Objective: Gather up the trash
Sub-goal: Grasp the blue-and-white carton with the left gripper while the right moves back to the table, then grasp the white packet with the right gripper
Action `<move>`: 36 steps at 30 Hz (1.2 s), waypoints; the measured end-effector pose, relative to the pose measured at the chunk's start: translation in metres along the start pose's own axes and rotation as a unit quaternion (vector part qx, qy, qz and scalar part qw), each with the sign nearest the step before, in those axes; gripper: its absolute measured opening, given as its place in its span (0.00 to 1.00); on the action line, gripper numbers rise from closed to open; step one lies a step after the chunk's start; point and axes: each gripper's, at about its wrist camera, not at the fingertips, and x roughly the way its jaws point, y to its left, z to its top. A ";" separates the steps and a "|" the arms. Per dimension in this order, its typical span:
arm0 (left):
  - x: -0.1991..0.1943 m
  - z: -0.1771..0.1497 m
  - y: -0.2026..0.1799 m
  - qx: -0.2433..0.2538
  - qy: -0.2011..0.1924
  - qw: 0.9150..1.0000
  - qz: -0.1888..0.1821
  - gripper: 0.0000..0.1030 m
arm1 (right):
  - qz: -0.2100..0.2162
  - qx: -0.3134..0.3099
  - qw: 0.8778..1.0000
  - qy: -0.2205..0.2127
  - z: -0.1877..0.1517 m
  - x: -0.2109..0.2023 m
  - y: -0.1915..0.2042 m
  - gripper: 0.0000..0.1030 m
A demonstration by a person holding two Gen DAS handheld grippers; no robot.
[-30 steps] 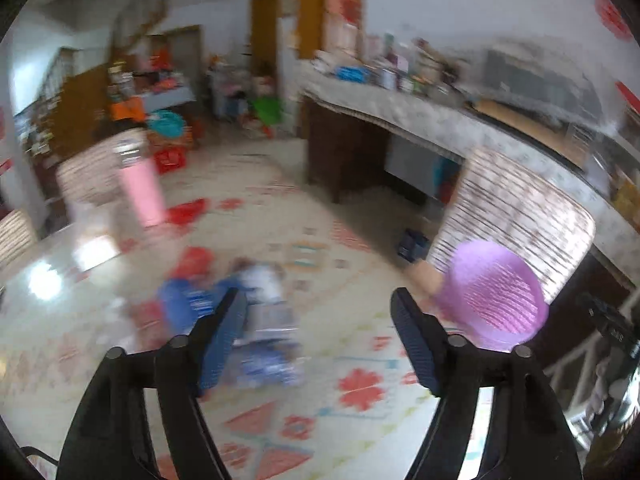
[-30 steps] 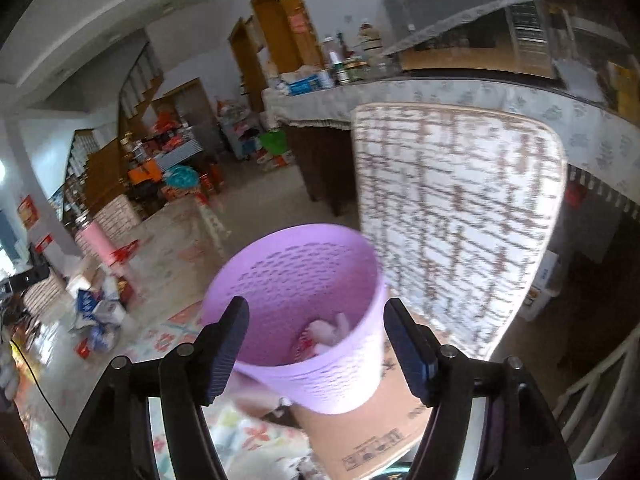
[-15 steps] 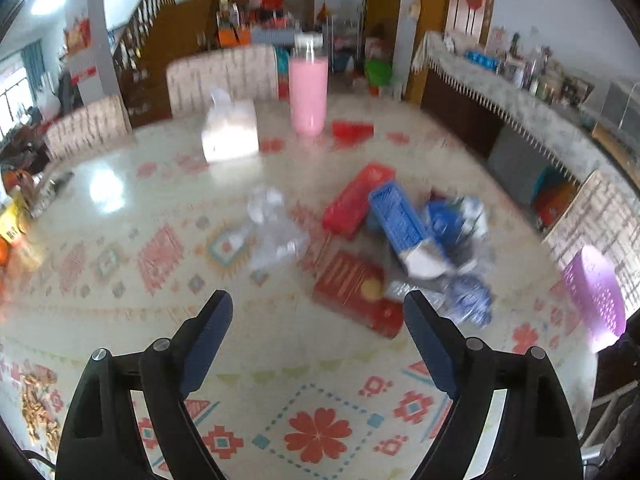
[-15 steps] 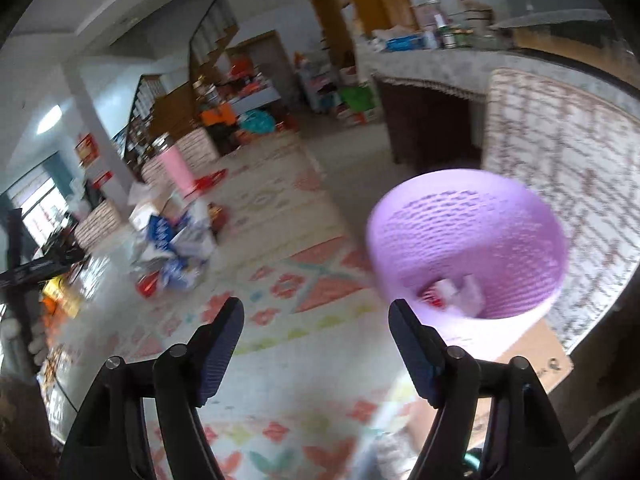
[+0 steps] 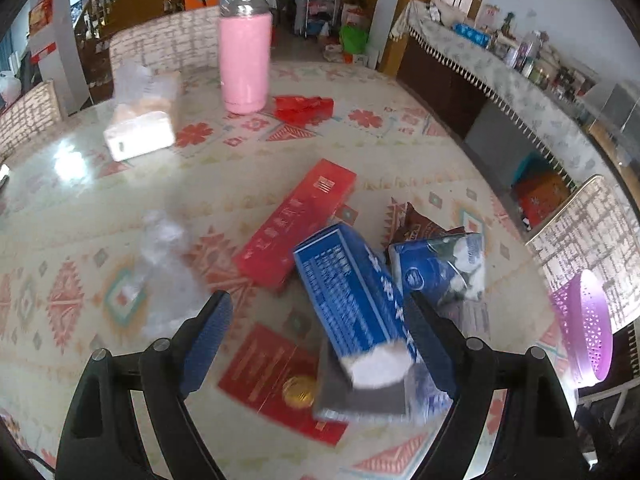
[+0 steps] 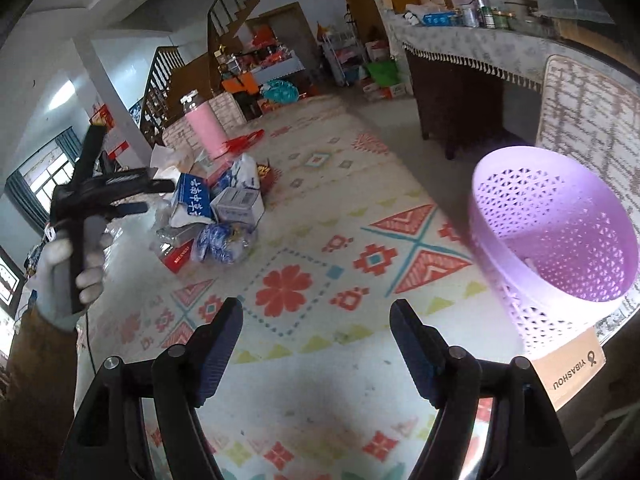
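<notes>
The left gripper (image 5: pixel 318 344) has just been widening, and a glossy blue carton (image 5: pixel 356 304) lies ungripped between its spread jaws. Right gripper (image 6: pixel 316 346), likewise just widened, is empty; the perforated lilac plastic basket (image 6: pixel 560 240), beyond its right finger, holds pale scraps.

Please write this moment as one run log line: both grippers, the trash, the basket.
left gripper: jaws open, over blue carton | right gripper: jaws open, empty | purple basket: at table edge | trash pile: uncollected
</notes>
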 end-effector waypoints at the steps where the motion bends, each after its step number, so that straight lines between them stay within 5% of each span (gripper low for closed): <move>1: 0.008 0.002 -0.001 -0.003 0.009 1.000 0.000 0.84 | 0.001 -0.001 1.000 0.004 0.001 0.004 0.002 0.78; 2: 0.013 0.002 0.000 -0.008 0.017 1.000 -0.001 0.83 | 0.005 -0.001 1.000 0.007 0.003 0.008 0.004 0.78; 3: 0.016 0.001 0.003 -0.018 0.028 0.999 -0.007 0.71 | 0.007 -0.001 1.000 0.009 0.005 0.010 0.005 0.78; 4: 0.018 -0.002 0.007 -0.037 0.035 0.998 -0.042 0.60 | 0.011 -0.003 1.000 0.011 0.007 0.014 0.008 0.78; 5: 0.016 -0.004 0.012 -0.054 0.038 0.995 -0.079 0.37 | 0.015 -0.005 1.000 0.013 0.010 0.018 0.011 0.78; 6: 0.012 -0.006 0.017 -0.071 0.038 0.991 -0.104 0.35 | 0.018 -0.008 1.000 0.014 0.012 0.020 0.014 0.78; 18: -0.067 -0.048 0.023 -0.055 -0.068 0.989 -0.116 0.30 | 0.056 -0.048 0.997 0.039 0.064 0.090 0.069 0.79; 25: -0.074 -0.050 0.040 -0.066 -0.096 0.985 -0.128 0.30 | 0.018 -0.062 0.997 0.047 0.090 0.147 0.096 0.79; 29: -0.072 -0.054 0.047 -0.067 -0.102 0.987 -0.103 0.30 | -0.020 -0.068 0.996 0.056 0.099 0.181 0.107 0.79; 32: -0.073 -0.056 0.049 -0.067 -0.109 0.988 -0.091 0.30 | -0.037 -0.070 0.995 0.060 0.100 0.194 0.111 0.70; 33: -0.074 -0.058 0.048 -0.066 -0.114 0.988 -0.085 0.31 | -0.038 -0.070 0.995 0.060 0.100 0.196 0.112 0.59; 36: -0.075 -0.060 0.045 -0.058 -0.124 0.989 -0.063 0.31 | -0.043 -0.077 0.995 0.054 0.098 0.193 0.116 0.55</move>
